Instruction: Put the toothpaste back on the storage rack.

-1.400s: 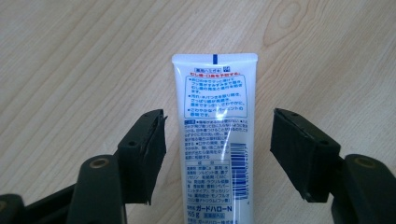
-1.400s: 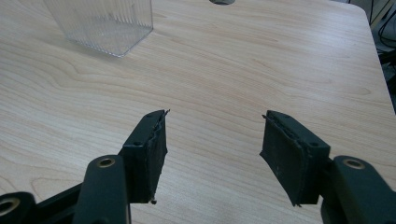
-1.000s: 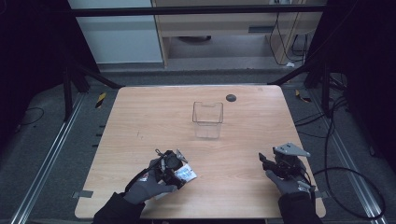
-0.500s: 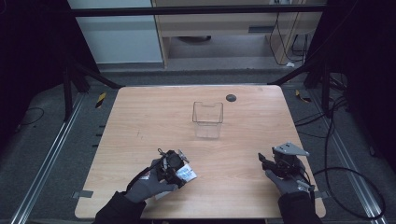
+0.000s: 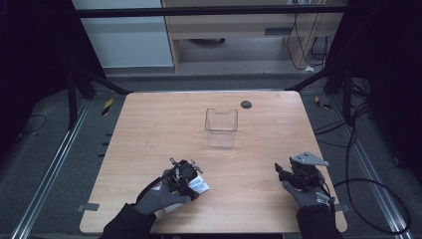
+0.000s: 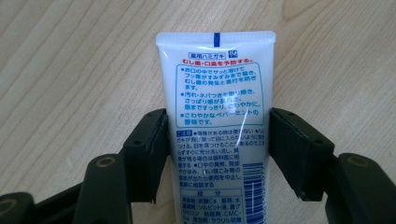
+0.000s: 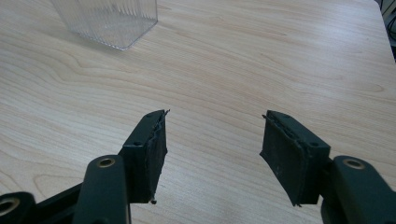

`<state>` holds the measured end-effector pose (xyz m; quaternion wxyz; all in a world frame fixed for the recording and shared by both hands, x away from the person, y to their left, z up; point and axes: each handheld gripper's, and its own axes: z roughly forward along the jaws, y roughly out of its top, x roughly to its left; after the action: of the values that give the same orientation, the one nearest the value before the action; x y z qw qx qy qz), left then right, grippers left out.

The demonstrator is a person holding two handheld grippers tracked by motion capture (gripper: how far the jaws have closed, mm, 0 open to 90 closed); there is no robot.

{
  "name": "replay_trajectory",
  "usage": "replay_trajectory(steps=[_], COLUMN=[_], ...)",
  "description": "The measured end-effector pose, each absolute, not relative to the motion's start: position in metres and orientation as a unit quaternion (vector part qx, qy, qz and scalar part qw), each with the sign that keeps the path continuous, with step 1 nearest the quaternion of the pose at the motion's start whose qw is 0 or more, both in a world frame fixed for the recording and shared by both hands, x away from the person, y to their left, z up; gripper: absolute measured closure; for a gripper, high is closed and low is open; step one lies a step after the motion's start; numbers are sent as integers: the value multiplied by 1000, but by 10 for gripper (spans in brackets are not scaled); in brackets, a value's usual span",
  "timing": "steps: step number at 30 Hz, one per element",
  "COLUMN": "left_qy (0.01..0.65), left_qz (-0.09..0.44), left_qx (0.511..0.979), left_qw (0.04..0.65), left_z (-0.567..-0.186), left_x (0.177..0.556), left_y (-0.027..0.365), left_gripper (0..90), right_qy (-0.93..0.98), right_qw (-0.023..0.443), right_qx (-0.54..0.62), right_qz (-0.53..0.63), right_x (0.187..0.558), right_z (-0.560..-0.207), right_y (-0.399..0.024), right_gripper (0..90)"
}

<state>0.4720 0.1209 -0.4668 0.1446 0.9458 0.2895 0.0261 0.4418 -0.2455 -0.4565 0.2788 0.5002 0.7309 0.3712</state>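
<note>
Currently, the left gripper (image 6: 217, 140) is holding a white toothpaste tube (image 6: 215, 107) near the front edge of the tabletop (image 5: 149, 124). Its jaws are standing wide, one on each long side of the tube; the left pad is touching the tube's edge, and the right pad is sitting against or just beside the other edge. They have just been opening slightly with the tube between them. The tube's crimped end is pointing away from the gripper, and its printed face is turned up. The right gripper (image 7: 212, 149) is resting near the front right corner, its jaws parted wide and gripping nothing. A clear plastic container (image 5: 221, 127) is standing upright mid-tabletop, well apart from both grippers.
</note>
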Motion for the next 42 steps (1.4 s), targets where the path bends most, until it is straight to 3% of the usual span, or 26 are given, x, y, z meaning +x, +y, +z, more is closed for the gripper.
replay_trajectory(steps=[6, 16, 24, 35, 42], left_qy=[289, 302, 305, 311, 334], left_qz=[31, 38, 30, 28, 90], left_qx=[948, 942, 939, 929, 893], left_qw=[134, 142, 154, 200, 286], left_z=[-467, -458, -453, -430, -395], left_x=[471, 465, 463, 457, 458], left_y=[118, 121, 126, 141, 166], left_gripper=[400, 611, 704, 731, 730], right_qy=[730, 729, 727, 725, 724], right_qw=[279, 280, 280, 279, 284], right_qx=[502, 504, 506, 509, 507], right_qz=[371, 369, 370, 371, 372], right_x=[442, 442, 441, 441, 441], right_z=[-456, -456, -455, -455, -455], right_y=[-245, -247, -248, -250, -250], right_gripper=[399, 401, 403, 404, 405])
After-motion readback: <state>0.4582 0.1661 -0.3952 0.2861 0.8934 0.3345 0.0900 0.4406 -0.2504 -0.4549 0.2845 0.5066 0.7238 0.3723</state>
